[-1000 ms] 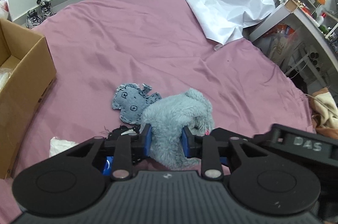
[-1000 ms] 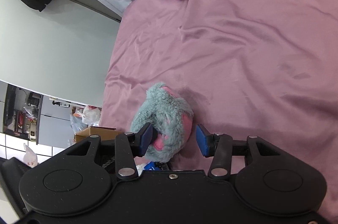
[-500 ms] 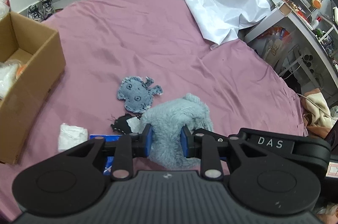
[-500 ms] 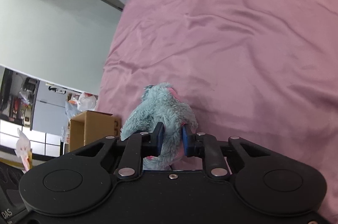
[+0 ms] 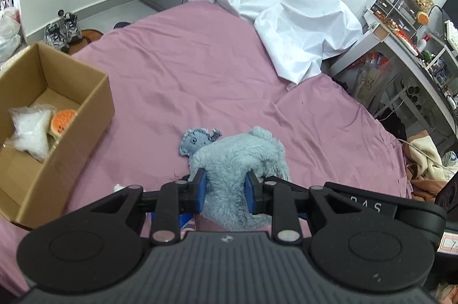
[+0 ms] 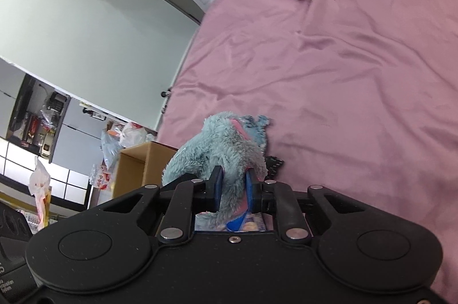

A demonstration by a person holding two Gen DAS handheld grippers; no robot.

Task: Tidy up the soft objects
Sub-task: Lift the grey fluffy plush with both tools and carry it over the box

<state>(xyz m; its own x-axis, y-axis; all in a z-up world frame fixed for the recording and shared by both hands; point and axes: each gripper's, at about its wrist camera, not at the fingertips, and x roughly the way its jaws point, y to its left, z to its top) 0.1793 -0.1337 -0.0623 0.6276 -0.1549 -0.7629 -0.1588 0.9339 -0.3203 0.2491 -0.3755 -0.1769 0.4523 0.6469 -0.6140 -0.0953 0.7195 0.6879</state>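
A fluffy grey plush toy (image 5: 237, 160) with pink patches is held above the pink bed (image 5: 200, 80). My left gripper (image 5: 225, 188) is shut on its body. My right gripper (image 6: 233, 189) is shut on another part of the same plush (image 6: 217, 149). A flat blue-grey fabric toy (image 5: 194, 142) lies on the bed just behind the plush, also seen in the right wrist view (image 6: 257, 129). An open cardboard box (image 5: 80, 117) stands at the left and holds a white bag (image 5: 31, 132) and an orange sponge (image 5: 61, 123).
A white sheet (image 5: 280, 17) is heaped at the bed's far end. A small black item (image 6: 273, 165) and a white scrap (image 5: 117, 187) lie on the bed below the plush. A cluttered desk (image 5: 409, 46) stands right; shoes (image 5: 61, 31) sit on the floor.
My right gripper closed on the plush. Both grippers lifted it off the bed, and the cardboard box came further into the left wrist view.
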